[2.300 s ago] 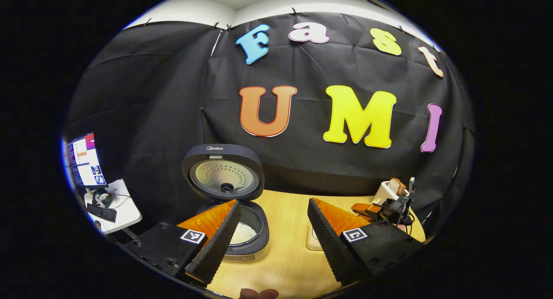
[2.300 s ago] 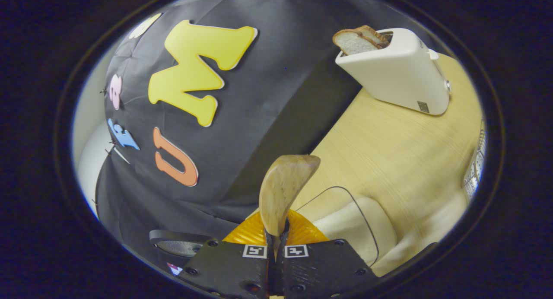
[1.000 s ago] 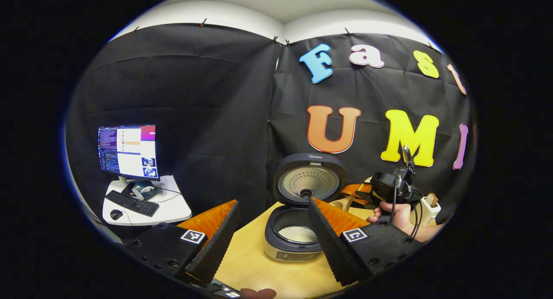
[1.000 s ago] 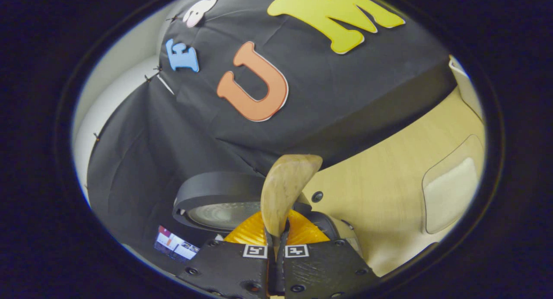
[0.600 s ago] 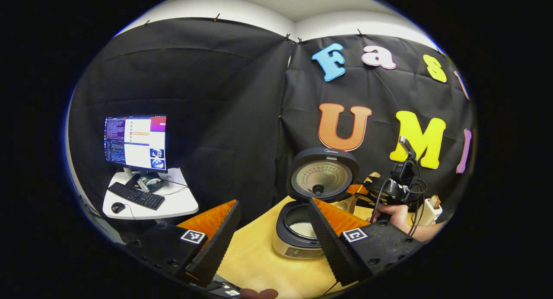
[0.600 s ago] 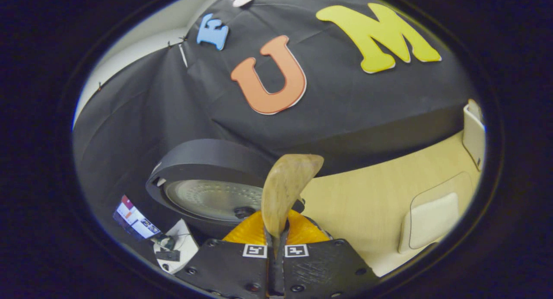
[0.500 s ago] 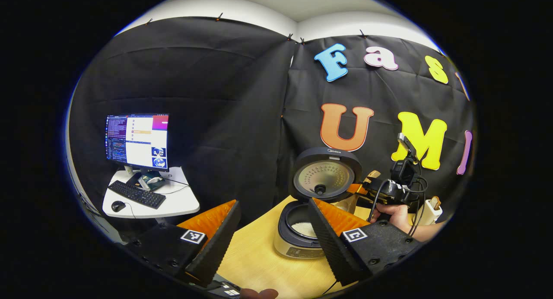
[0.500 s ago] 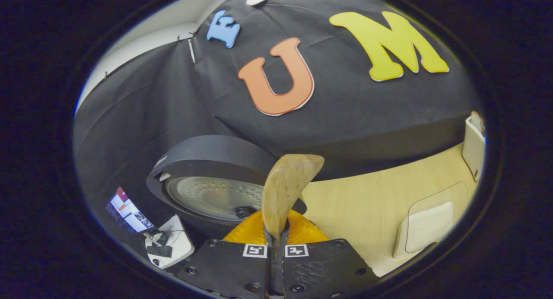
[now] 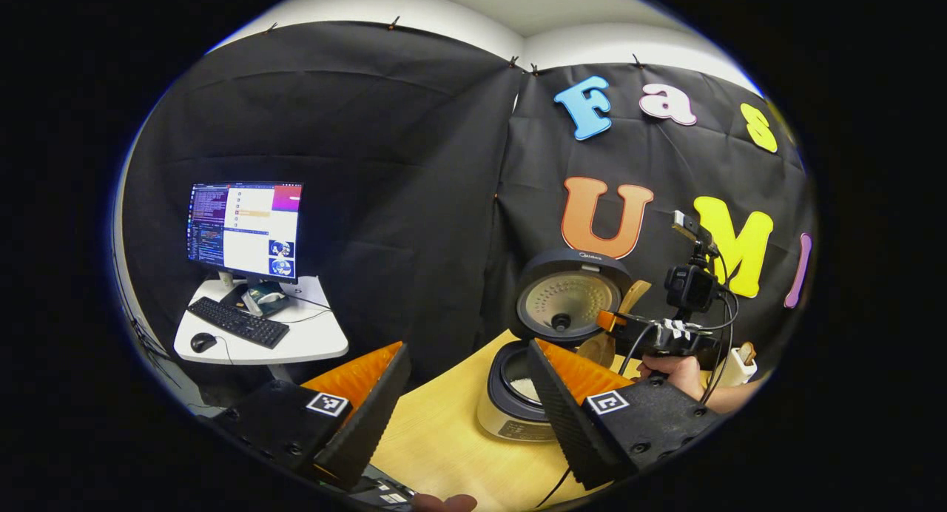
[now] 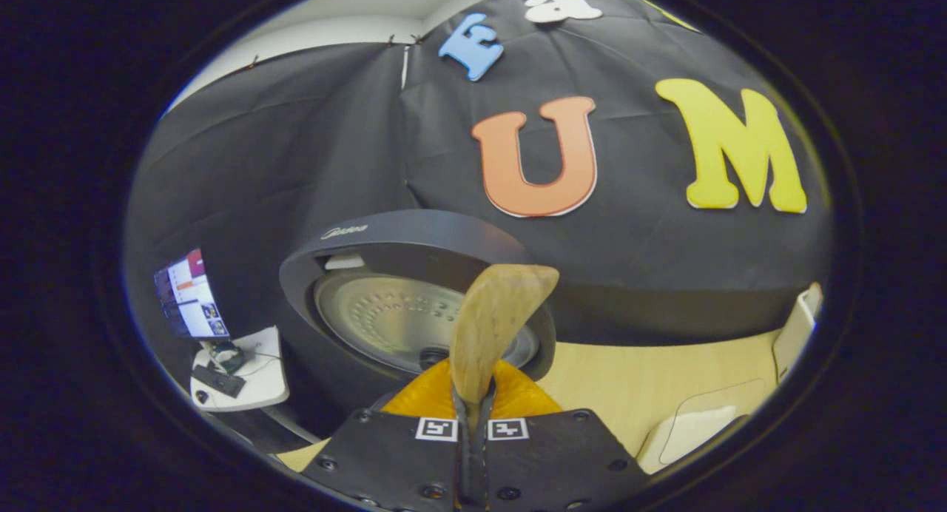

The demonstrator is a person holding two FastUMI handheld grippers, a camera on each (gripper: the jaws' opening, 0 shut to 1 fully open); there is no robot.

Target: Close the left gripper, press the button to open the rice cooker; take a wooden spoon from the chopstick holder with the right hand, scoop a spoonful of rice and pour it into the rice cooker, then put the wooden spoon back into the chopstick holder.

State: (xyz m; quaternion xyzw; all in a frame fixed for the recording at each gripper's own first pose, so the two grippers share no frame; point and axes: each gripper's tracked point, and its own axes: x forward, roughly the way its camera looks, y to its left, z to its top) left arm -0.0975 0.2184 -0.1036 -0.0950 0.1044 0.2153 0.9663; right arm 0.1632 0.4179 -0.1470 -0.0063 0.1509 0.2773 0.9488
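The dark rice cooker (image 9: pixel 510 412) stands open on the wooden table (image 9: pixel 444 445), lid (image 9: pixel 570 301) upright, white rice (image 9: pixel 524 386) in the pot. My left gripper (image 9: pixel 466 416) hangs open in front of it, holding nothing. To the cooker's right a hand (image 9: pixel 669 371) holds my right gripper (image 9: pixel 610 321), which points at the lid. In the right gripper view that gripper (image 10: pixel 473 416) is shut on the wooden spoon (image 10: pixel 496 320), whose broad end rises in front of the cooker's lid (image 10: pixel 414 253). No rice shows on the spoon's visible face.
A cream rounded dish (image 10: pixel 688 430) lies on the table (image 10: pixel 651 379) to the right, with a white toaster (image 10: pixel 795 331) at the far right edge. Off the table's left stands a small white side table (image 9: pixel 296 342) with a monitor (image 9: pixel 244 231) and a keyboard (image 9: pixel 237 323).
The right gripper has swung left with the spoon and levelled out, so the cooker's lid now looms close ahead. The left gripper has turned further left; it stays open.
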